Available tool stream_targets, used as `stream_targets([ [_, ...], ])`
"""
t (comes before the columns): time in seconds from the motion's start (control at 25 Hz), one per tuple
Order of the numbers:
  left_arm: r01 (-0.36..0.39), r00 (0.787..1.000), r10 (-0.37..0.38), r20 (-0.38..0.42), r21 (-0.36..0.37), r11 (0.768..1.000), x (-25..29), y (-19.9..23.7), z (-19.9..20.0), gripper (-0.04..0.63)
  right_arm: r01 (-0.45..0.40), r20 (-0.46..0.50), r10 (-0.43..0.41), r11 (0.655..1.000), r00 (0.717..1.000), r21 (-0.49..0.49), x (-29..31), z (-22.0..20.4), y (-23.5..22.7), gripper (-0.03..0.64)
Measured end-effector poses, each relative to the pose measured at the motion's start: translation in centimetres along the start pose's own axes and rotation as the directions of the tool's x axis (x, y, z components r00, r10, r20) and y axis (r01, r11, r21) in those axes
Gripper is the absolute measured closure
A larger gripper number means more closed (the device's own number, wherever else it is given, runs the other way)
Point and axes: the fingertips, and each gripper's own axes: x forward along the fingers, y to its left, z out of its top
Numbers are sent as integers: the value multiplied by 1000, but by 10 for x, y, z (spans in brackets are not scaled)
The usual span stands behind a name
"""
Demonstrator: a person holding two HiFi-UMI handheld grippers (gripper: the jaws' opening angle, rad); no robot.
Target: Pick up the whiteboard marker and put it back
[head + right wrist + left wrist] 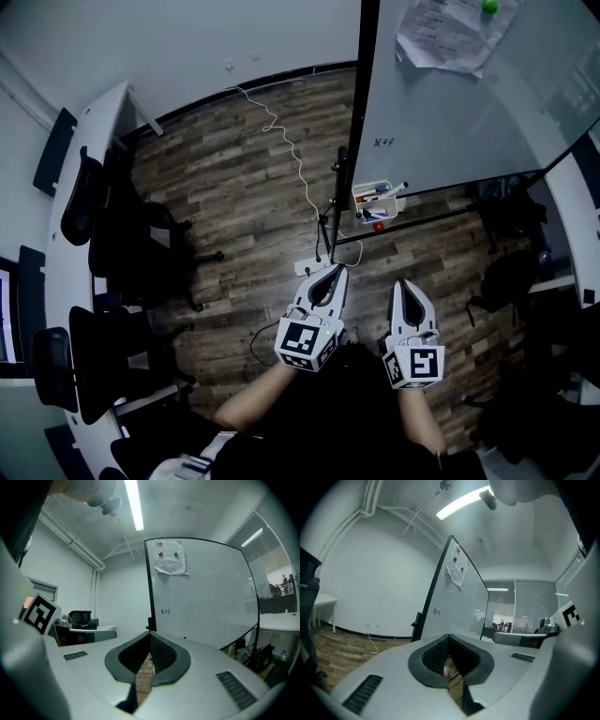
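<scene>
1. Left gripper (333,270) pressed together at the tips, nothing pinched, only the moulded hollow behind the tips left gaping
2. Right gripper (404,285) just beside it, likewise closed tip to tip and empty
3. Both held low above the wooden floor (234,187), aimed towards the whiteboard (469,103)
4. Whiteboard marker (395,188) resting in the white tray (386,213) at the board's lower edge, beside the black post (350,141), one end jutting past the rim, other markers (373,197) alongside
5. Tray well apart from both grippers, white cable (298,169) trailing over the floor left of the post
</scene>
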Motion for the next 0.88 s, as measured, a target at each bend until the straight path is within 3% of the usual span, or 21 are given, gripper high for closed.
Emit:
stream_targets([
  [0.88,-33,995,33,-93,-6,999,79,36,-42,584,-71,-84,73,997,994,25,59,-26,-27,603],
])
